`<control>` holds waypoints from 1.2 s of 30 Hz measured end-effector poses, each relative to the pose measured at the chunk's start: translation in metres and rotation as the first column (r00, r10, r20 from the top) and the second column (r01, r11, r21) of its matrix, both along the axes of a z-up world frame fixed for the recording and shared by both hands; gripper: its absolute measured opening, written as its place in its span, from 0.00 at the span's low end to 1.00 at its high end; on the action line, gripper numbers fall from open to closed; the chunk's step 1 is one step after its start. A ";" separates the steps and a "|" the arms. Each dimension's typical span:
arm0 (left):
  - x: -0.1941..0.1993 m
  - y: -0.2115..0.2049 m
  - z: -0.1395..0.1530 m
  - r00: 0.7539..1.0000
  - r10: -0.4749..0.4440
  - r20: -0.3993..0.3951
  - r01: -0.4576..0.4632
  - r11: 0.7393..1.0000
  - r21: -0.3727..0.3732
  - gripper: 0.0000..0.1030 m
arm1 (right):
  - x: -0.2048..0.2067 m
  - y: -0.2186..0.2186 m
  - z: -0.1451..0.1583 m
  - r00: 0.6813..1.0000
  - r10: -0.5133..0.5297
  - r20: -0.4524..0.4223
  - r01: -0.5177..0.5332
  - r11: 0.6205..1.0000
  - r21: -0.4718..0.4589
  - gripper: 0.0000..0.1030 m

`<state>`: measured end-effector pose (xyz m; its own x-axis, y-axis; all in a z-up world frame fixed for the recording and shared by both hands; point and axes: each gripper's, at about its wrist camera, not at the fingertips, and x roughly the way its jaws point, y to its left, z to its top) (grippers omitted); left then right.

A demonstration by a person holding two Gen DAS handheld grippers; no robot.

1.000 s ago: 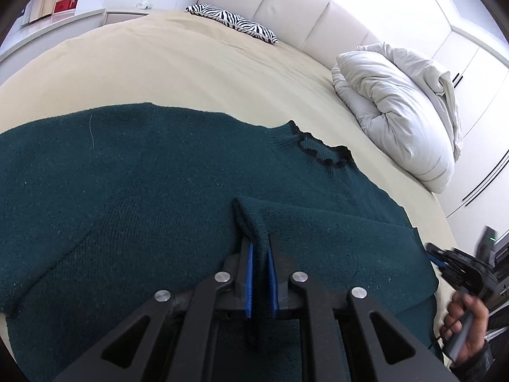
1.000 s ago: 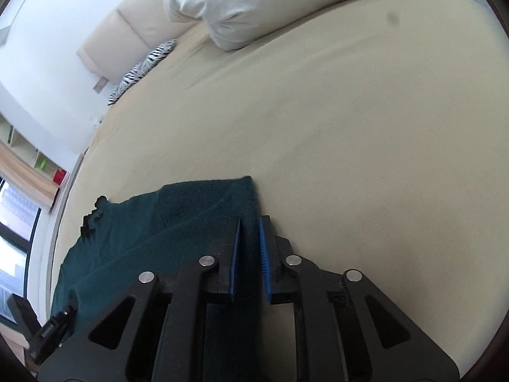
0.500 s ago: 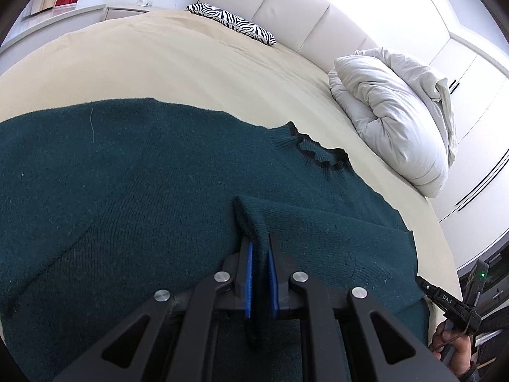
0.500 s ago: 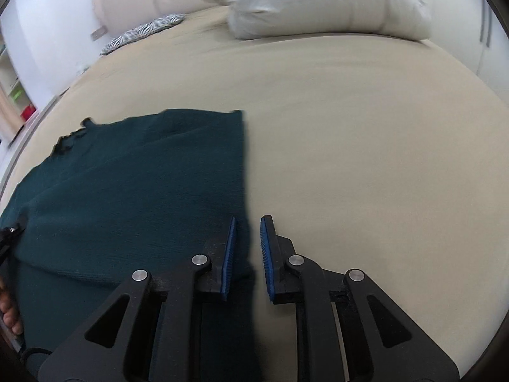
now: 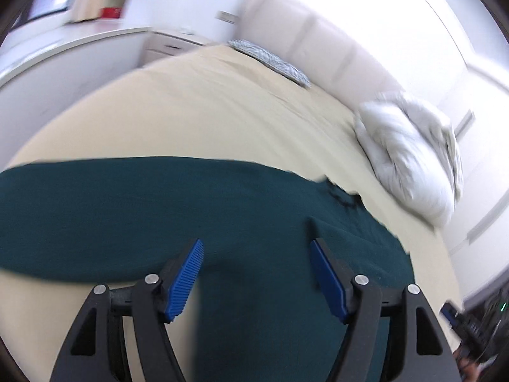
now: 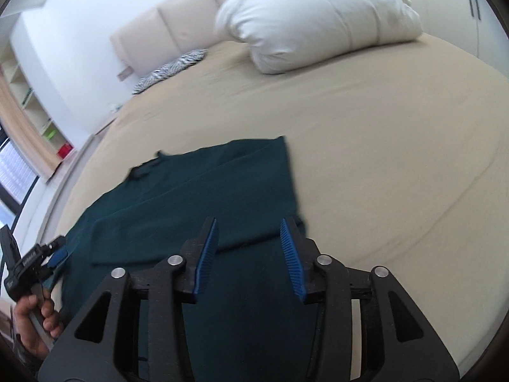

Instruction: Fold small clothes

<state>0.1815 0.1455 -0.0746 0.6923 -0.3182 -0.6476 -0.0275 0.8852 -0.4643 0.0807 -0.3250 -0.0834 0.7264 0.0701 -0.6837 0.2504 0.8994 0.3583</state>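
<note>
A dark green knit sweater [image 5: 197, 210] lies flat on the beige bed, its black-trimmed neckline [image 5: 343, 195] toward the pillows. A sleeve is folded across its body. My left gripper [image 5: 256, 248] is open and empty just above the sweater's near part. In the right wrist view the sweater [image 6: 203, 191] spreads to the left, and my right gripper [image 6: 248, 227] is open and empty over its near right edge. The left gripper also shows in the right wrist view [image 6: 47, 254], held in a hand at the far left.
The beige bed sheet [image 6: 397, 159] stretches right of the sweater. A white bunched duvet [image 5: 410, 152] lies at the right, also in the right wrist view [image 6: 311, 22]. A zebra-print pillow [image 5: 270, 62] sits by the padded headboard [image 5: 318, 35]. Shelves [image 6: 28, 102] stand left.
Both grippers have opened and let go of the sweater. The sleeve the left gripper held now lies on the body. Both grippers have drawn back a little.
</note>
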 end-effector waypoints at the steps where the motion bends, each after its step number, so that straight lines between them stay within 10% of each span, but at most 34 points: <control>1: -0.010 0.021 -0.001 0.999 0.042 -0.009 -0.042 0.999 -0.023 0.70 | -0.006 0.009 0.002 1.000 0.017 0.007 -0.017 1.000 0.009 0.46; 5: -0.057 0.115 -0.016 0.968 0.245 -0.055 -0.250 0.956 -0.153 0.72 | -0.031 0.054 0.005 0.995 0.093 0.031 -0.095 0.994 0.055 0.53; 12: -0.120 0.219 -0.056 0.873 0.470 -0.129 -0.474 0.758 -0.448 0.82 | -0.046 0.116 0.001 0.977 0.207 0.046 -0.211 0.968 0.138 0.72; 17: -0.116 0.232 -0.064 0.836 0.525 -0.159 -0.525 0.681 -0.510 0.82 | -0.046 0.137 -0.002 0.972 0.234 0.024 -0.234 0.952 0.196 0.72; 27: -0.090 0.270 -0.088 0.658 0.713 -0.243 -0.690 0.442 -0.573 0.81 | -0.050 0.133 -0.005 0.975 0.221 0.010 -0.218 0.952 0.217 0.72; 29: -0.087 0.277 -0.087 0.649 0.720 -0.247 -0.704 0.444 -0.555 0.54 | -0.052 0.129 -0.007 0.977 0.212 0.008 -0.208 0.951 0.228 0.72; 32: -0.073 0.276 -0.082 0.680 0.693 -0.239 -0.703 0.525 -0.480 0.08 | -0.056 0.123 -0.010 0.979 0.206 0.011 -0.203 0.951 0.236 0.72; 36: -0.063 0.249 -0.040 0.740 0.664 -0.108 -0.656 0.676 -0.336 0.08 | -0.062 0.113 -0.015 0.982 0.187 0.019 -0.185 0.949 0.256 0.72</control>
